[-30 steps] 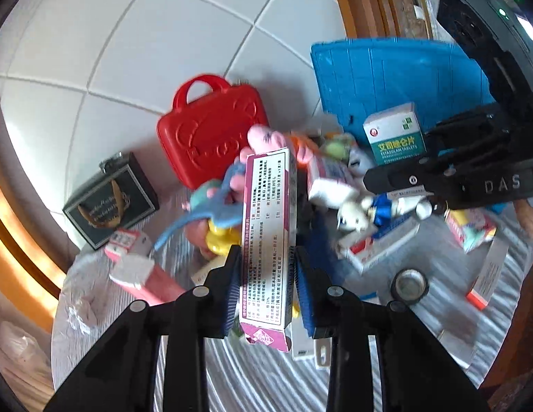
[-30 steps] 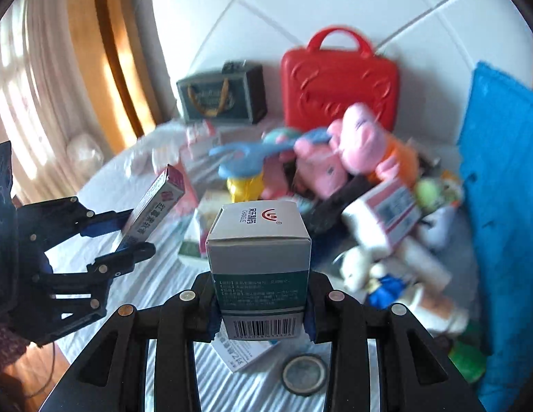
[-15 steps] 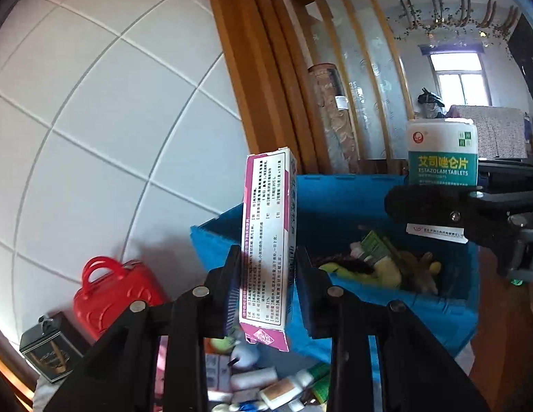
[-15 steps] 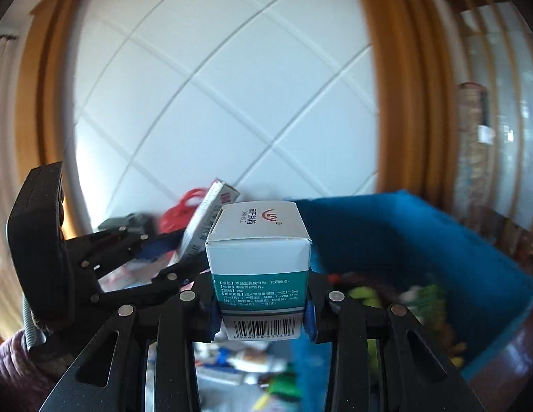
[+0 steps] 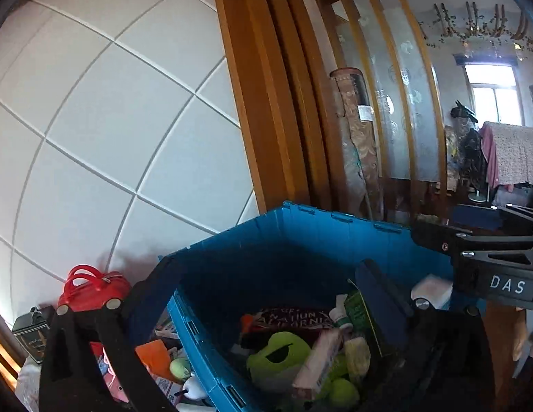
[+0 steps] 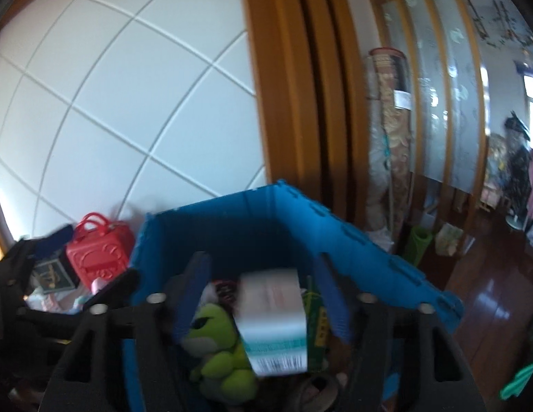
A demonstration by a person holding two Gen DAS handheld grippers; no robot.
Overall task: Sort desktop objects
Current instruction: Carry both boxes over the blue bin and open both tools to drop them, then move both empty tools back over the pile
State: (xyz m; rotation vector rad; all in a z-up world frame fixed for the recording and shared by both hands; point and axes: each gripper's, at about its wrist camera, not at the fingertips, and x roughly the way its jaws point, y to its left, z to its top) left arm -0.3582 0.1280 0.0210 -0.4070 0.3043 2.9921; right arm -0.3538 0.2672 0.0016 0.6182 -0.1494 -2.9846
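Observation:
Both grippers hang over the open blue crate (image 5: 300, 240), which also shows in the right wrist view (image 6: 232, 226). My left gripper (image 5: 269, 292) is open and empty; the pink medicine box (image 5: 316, 360) lies in the crate among a green frog toy (image 5: 276, 353) and tennis balls. My right gripper (image 6: 263, 295) is open; the white and teal medicine box (image 6: 273, 319) is blurred between the spread fingers, loose, above a green frog plush (image 6: 218, 343). The right gripper also shows in the left wrist view (image 5: 489, 257).
A red toy suitcase (image 5: 91, 288) and a small dark bag (image 5: 29, 333) stand left of the crate by the tiled wall; the suitcase also shows in the right wrist view (image 6: 98, 254). Loose toys and boxes (image 5: 163, 364) lie on the table. A wooden door frame (image 5: 266, 120) rises behind.
Both grippers have opened over the crate. The pink box has dropped from the left gripper into the crate. The white and teal box has left the right gripper's grip and is falling.

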